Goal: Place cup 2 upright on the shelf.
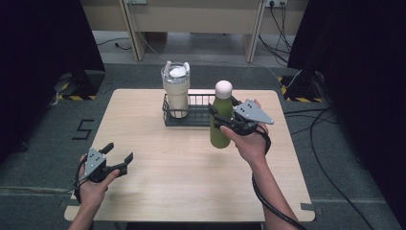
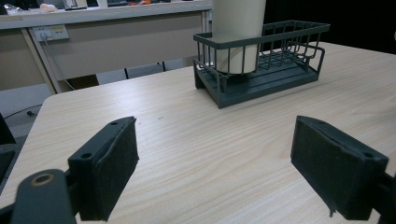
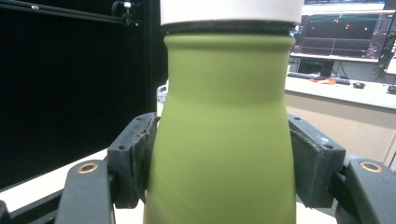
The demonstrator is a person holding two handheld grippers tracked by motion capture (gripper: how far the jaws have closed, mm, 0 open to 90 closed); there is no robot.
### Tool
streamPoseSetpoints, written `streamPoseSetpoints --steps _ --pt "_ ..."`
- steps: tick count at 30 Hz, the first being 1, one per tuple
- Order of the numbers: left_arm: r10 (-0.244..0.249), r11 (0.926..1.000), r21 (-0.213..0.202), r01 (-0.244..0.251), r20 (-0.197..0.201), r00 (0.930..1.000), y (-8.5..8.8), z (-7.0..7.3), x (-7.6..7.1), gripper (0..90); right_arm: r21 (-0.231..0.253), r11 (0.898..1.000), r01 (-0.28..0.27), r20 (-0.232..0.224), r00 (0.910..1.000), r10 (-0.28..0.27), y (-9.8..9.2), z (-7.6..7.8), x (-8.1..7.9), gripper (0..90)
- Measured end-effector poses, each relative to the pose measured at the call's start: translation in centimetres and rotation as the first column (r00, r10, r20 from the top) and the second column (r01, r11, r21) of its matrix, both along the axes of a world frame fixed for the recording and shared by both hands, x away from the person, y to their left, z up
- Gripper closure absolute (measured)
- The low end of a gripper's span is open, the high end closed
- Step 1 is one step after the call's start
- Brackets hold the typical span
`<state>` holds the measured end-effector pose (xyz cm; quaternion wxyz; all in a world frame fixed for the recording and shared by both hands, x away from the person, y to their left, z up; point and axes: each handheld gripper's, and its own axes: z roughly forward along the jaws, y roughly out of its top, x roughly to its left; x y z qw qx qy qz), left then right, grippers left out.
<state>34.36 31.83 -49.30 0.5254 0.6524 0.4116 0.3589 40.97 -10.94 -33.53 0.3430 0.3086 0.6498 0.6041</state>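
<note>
A green bottle [image 1: 219, 125] with a pale round cap stands upright just in front of the dark wire rack [image 1: 193, 118], at the rack's right end. My right gripper [image 1: 221, 120] is shut on the bottle's body, and in the right gripper view the bottle [image 3: 223, 130] sits between both pads [image 3: 136, 154]. A cream tumbler [image 1: 175, 89] with a lid stands in the left end of the rack; the left gripper view shows this tumbler [image 2: 237, 32] inside the rack [image 2: 261, 70]. My left gripper [image 1: 118, 154] hovers open over the table's front left corner, nothing between its pads [image 2: 112, 170].
The light wooden table [image 1: 158, 163] has bare surface between the two grippers. Black curtains flank both sides. Cables lie on the floor at right [image 1: 325, 143]. A bench and monitor [image 3: 343, 32] stand beyond the table.
</note>
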Motion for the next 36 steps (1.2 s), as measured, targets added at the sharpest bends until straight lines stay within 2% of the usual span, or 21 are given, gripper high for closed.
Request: streamPoseSetpoints --steps 11,36 --pt "0.0 1.0 -0.002 0.0 0.0 1.0 0.1 0.0 -0.1 14.2 -0.008 1.0 0.0 0.006 1.0 0.0 0.8 0.5 1.3 32.6" --pt "0.001 1.0 0.008 -0.001 0.004 1.0 0.2 0.0 -0.1 14.2 0.007 1.0 0.018 -0.005 0.9998 -0.018 1.5 1.4 3.7 32.8"
